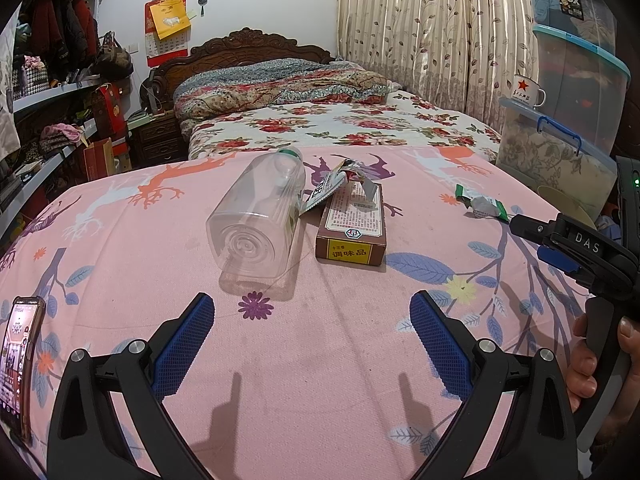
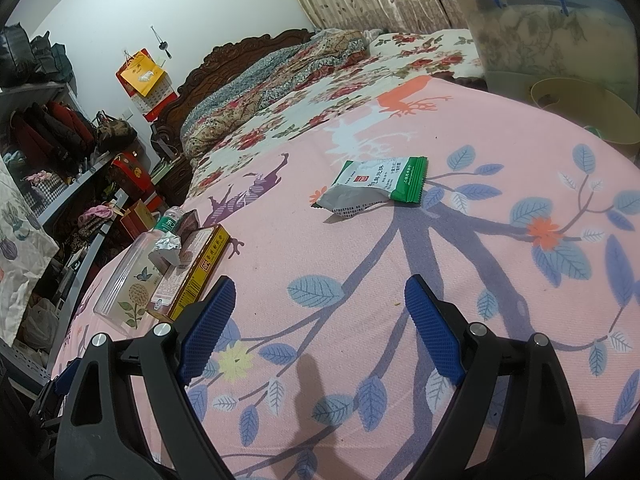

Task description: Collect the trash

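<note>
An empty clear plastic bottle (image 1: 260, 220) lies on its side on the pink patterned cloth (image 1: 320, 360). Beside it lies a brown seasoning box (image 1: 352, 226) with a crumpled foil wrapper (image 1: 340, 182) on top. A green and white snack wrapper (image 1: 484, 205) lies to the right. My left gripper (image 1: 312, 316) is open and empty, short of the bottle and box. My right gripper (image 2: 318, 300) is open and empty, short of the snack wrapper (image 2: 376, 184). The right wrist view also shows the bottle (image 2: 136, 276), box (image 2: 188, 276) and foil wrapper (image 2: 164, 250) at its left.
A phone (image 1: 20, 364) lies at the cloth's left edge. A yellow bowl-like container (image 2: 584, 108) and stacked plastic storage boxes (image 1: 560, 152) with a mug (image 1: 526, 90) stand at the right. A floral bed (image 1: 340, 120) lies behind. Cluttered shelves (image 1: 48, 120) are at the left.
</note>
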A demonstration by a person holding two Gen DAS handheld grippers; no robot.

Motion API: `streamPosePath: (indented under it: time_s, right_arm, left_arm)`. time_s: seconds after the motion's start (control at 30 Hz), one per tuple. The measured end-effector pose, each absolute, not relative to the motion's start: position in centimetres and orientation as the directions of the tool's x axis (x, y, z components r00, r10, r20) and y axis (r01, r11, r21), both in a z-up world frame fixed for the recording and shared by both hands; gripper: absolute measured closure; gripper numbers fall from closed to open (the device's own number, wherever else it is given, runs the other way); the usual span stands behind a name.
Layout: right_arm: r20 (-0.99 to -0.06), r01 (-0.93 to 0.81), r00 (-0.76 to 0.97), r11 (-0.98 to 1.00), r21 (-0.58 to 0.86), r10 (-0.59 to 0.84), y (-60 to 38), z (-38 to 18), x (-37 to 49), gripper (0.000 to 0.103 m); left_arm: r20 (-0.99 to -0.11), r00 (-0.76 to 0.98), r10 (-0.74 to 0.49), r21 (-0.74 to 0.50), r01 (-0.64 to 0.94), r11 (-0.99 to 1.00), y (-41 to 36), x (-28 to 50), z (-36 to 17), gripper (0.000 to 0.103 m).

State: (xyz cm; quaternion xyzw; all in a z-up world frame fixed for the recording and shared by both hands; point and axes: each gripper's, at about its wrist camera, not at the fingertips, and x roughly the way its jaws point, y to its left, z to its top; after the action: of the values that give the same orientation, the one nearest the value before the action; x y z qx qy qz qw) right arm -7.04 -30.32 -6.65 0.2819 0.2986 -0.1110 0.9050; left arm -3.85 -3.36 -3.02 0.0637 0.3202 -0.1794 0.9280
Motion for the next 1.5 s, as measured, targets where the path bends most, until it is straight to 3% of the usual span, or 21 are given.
streamPosePath:
  time_s: [0.3,0.57,0.83,1.13,1.2,1.23,1.27,1.5]
  right_arm:
    - [-0.605,0.364,0.795,0.836,0.410,-0.049,-29.8,-6.3,-7.0,0.018]
    - [-0.612,0.231,0.790,0.905,0.357,0.040,-26.6,-4.8,-5.0,0.034]
    - [-0.606,0.070,0.778,0.933,0.352,0.170,-23.5,-2.6,1.3,0.035]
    - [-0.678,0.009,0.702,0.949,0.315,0.219,-21.2,-3.8,9.4,0.035]
    - [-0.689,0.004,0.677,0.934,0.357,0.261,-21.2,-4.5,10.4,0.049]
    - [-0.698,-0.009,0.656,0.929,0.371,0.285,-21.0,-4.8,10.9,0.071]
    - [-0.702,-0.022,0.644,0.924,0.383,0.306,-21.0,-5.0,11.1,0.082]
    - [-0.583,-0.043,0.750,0.903,0.428,0.313,-22.8,-2.1,6.4,0.085]
  left_arm:
    - [-0.622,0.727,-0.289,-0.007,0.364,0.931,-3.2,-3.5,-3.2,0.009]
    - [-0.622,0.724,-0.297,-0.054,0.339,0.939,-1.0,-2.6,-2.7,0.009]
    - [-0.608,0.760,-0.230,-0.075,0.234,0.969,3.8,-1.4,-1.5,0.009]
    - [-0.628,0.740,-0.242,-0.095,0.236,0.967,4.3,-0.6,-1.0,0.009]
    - [-0.626,0.735,-0.262,-0.110,0.250,0.962,3.9,0.1,-0.1,0.009]
    - [-0.621,0.738,-0.264,-0.110,0.252,0.961,3.7,0.4,0.4,0.009]
    - [-0.616,0.741,-0.268,-0.106,0.259,0.960,3.3,1.0,0.8,0.009]
    - [-0.703,0.662,-0.261,-0.085,0.286,0.954,-0.2,6.0,0.1,0.009]
